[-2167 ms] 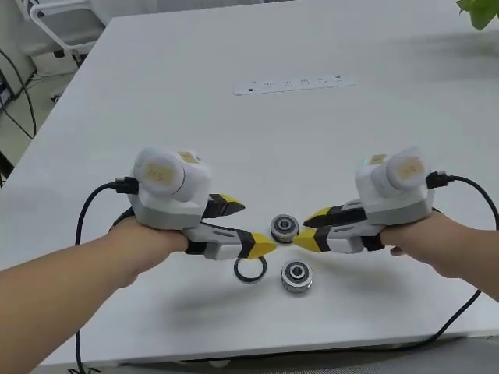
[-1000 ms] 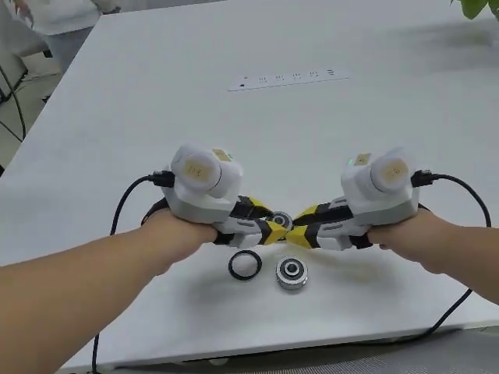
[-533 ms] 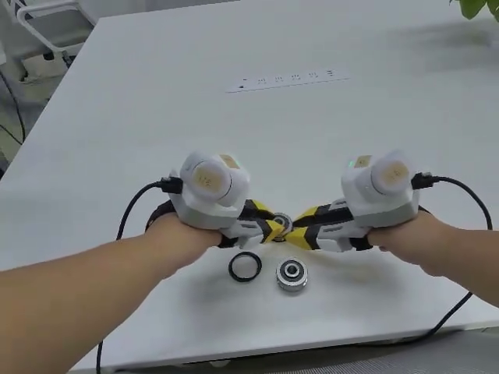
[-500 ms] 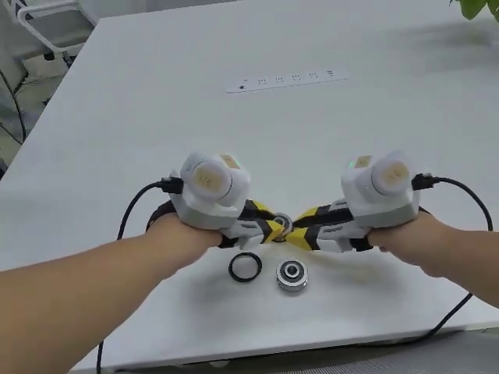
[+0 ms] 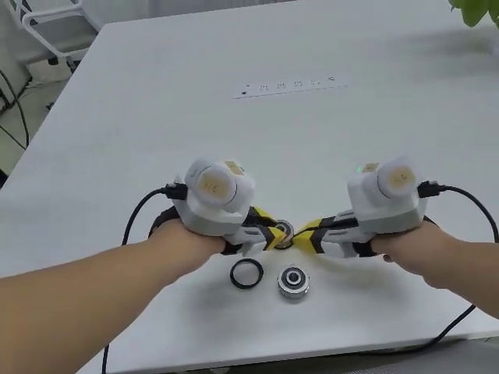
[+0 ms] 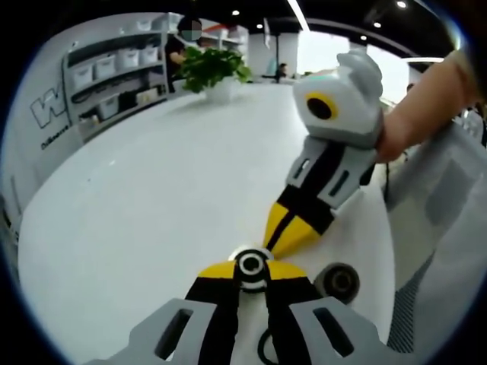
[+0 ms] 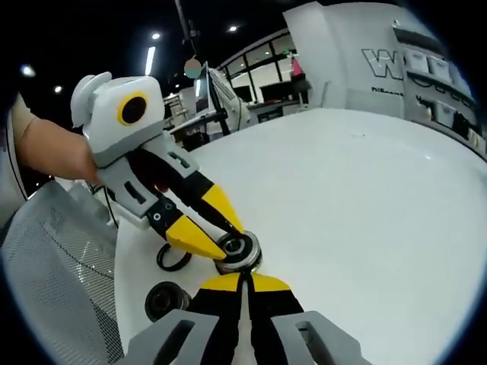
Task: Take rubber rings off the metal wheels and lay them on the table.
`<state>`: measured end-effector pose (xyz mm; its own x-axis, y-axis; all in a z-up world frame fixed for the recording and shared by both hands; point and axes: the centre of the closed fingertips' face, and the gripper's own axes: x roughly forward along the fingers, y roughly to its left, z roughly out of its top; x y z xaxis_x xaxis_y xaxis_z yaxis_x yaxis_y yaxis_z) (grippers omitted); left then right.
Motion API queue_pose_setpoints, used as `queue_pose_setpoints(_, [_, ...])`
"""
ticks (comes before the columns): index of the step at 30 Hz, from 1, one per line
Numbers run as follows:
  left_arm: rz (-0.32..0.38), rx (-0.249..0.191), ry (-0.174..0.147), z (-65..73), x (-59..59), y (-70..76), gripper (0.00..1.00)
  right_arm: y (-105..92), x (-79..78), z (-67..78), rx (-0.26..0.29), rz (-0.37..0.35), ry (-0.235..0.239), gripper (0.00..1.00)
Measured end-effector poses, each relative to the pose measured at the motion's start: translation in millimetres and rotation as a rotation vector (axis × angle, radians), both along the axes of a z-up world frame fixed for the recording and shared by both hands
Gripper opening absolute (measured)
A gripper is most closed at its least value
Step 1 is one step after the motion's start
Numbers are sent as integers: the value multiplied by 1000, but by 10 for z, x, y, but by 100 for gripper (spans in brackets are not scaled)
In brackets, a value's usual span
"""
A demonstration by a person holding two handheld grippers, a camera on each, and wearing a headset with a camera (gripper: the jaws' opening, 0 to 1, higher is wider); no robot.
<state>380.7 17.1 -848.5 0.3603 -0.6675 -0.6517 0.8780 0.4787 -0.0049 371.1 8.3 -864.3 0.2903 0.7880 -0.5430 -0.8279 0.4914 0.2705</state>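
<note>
Nearest the table edge, a loose rubber ring (image 5: 246, 273) is seen lying flat on the white table (image 5: 156, 117). A free metal wheel (image 5: 293, 281) is set just beside it on its right, and the two are not touching. Just beyond them, the held wheel (image 5: 282, 230) is found between the yellow tips of the two grippers. The left gripper (image 5: 267, 234) is clenched on this wheel: in the left gripper view its jaws are seen pressed against opposite sides of the wheel's rim. The right gripper (image 5: 302, 233) is pointed at the wheel from the opposite side. In the right gripper view its jaws are seen closed tip to tip, with only a thin line between them, and the tips are set against the near edge of the held wheel. Whether any rubber is pinched between them cannot be told. Farther off, a white power strip (image 5: 290, 86) is laid across the table. Green plant leaves (image 5: 472, 9) are seen at the far right corner.
</note>
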Motion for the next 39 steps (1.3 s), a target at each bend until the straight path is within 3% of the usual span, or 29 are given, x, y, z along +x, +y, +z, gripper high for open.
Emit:
queue_pose_setpoints(3, [1, 7, -6, 3, -7, 3, 13, 10, -13, 11, 10, -23, 25, 0])
queue_pose_setpoints(6, [-18, 33, -34, 2, -13, 0, 13, 13, -25, 29, 75, -92, 110, 0])
queue_pose_setpoints(15, [-8, 37, -36, -2, -11, 5, 12, -55, 31, 54, 109, -120, 134, 0])
queue_pose_setpoints(17, [-6, 36, -36, -1, -15, 4, 12, -69, 68, 95, 130, -136, 126, 0])
queue_pose_setpoints(19, [-4, 35, -36, 2, -20, 6, 12, -36, 67, 151, 175, -150, 158, 0])
queue_pose_setpoints(27, [-1, 39, -40, 4, -16, 1, 12, -6, 36, 164, 202, -172, 183, 0])
queue_pose_setpoints(39, [3, 46, -41, 3, -17, 5, 12, 76, -13, 234, 196, -150, 163, 0])
